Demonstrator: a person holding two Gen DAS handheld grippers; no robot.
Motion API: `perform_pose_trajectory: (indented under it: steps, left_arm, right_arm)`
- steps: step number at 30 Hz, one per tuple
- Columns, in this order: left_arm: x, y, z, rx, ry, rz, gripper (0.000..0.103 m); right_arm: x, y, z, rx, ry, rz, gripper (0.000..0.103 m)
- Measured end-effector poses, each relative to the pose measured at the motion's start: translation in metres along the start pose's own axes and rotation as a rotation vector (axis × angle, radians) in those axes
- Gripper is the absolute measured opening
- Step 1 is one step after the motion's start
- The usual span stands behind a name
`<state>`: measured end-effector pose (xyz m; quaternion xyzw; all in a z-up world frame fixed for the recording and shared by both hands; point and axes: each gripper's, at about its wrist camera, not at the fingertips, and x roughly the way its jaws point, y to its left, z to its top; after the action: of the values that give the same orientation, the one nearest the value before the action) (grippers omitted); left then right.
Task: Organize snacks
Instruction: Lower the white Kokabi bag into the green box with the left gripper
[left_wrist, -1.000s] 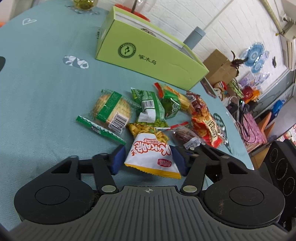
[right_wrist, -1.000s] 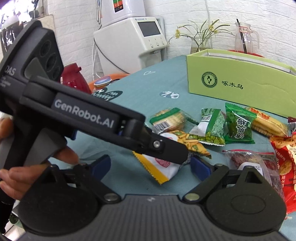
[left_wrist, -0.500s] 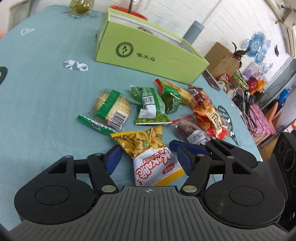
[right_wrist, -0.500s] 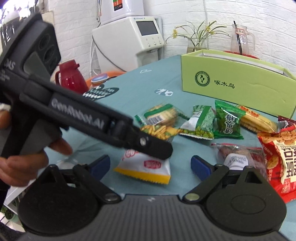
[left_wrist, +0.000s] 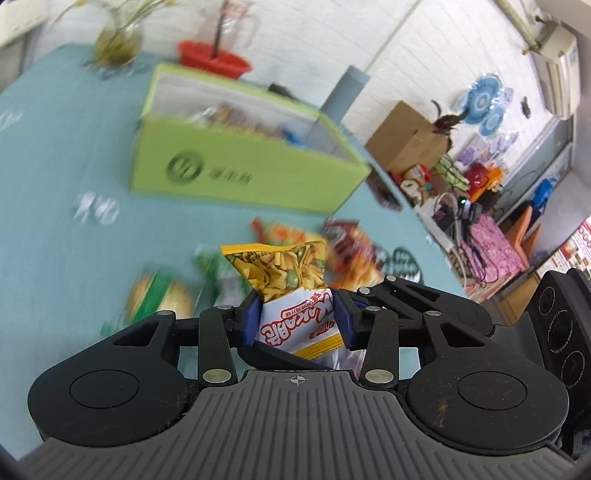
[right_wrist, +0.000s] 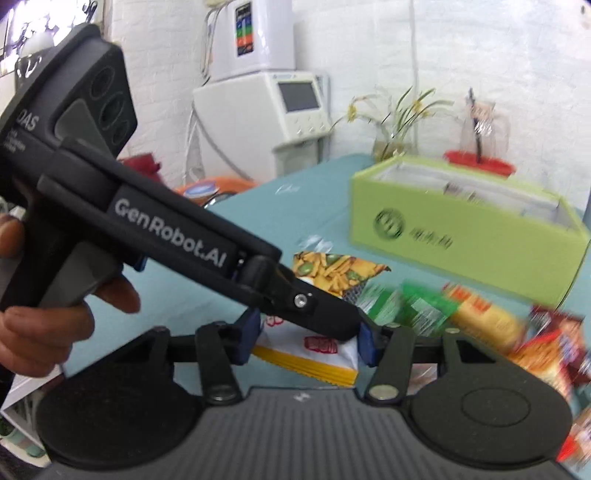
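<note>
My left gripper (left_wrist: 297, 319) is shut on a yellow-and-white snack packet (left_wrist: 291, 295) and holds it lifted above the teal table. In the right wrist view the same packet (right_wrist: 314, 343) sits between the blue pads of my right gripper (right_wrist: 304, 338), which is also closed on its lower end, under the left gripper's black fingers (right_wrist: 314, 306). The green open-top box (left_wrist: 236, 166) stands beyond, with packets inside; it shows in the right wrist view too (right_wrist: 469, 232). Several more snack packets (left_wrist: 314, 240) lie blurred on the cloth.
A flower vase (left_wrist: 118, 44) and a glass jug on a red tray (left_wrist: 214, 59) stand behind the box. A white appliance (right_wrist: 262, 118) stands off the table's far left. The table's right edge (left_wrist: 417, 221) drops to a cluttered floor.
Both grippers have closed on the yellow-and-white packet, which was lying flat on the table between open jaws. It is now lifted upright, and both views have swung up towards the green box.
</note>
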<state>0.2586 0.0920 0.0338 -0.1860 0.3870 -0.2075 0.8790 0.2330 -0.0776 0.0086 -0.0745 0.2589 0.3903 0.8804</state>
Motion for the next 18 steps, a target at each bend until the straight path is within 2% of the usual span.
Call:
perform_pose_trajectory:
  steps: [6,10,14,16,17,18]
  left_arm:
    - [0.055,-0.032,0.102,0.091,-0.018,-0.033,0.022]
    - [0.103,-0.041,0.153,0.117,-0.011,-0.011,0.022]
    - [0.149,-0.033,0.176,0.114,0.022,0.031,0.025]
    - [0.165,-0.026,0.178,0.128,0.021,0.093,0.035]
    - [0.168,-0.022,0.178,0.134,0.013,0.123,0.044]
    - [0.169,-0.019,0.178,0.132,0.01,0.148,0.047]
  right_arm:
    - [0.009,-0.076,0.056,-0.014,-0.066,-0.107,0.059]
    - [0.03,-0.131,0.087,0.02,-0.054,-0.15,0.059]
    - [0.058,-0.169,0.096,0.025,-0.002,-0.178,0.062]
    - [0.071,-0.181,0.093,0.029,0.018,-0.181,0.063]
    - [0.075,-0.185,0.091,0.033,0.027,-0.183,0.067]
    - [0.076,-0.188,0.089,0.035,0.024,-0.187,0.071]
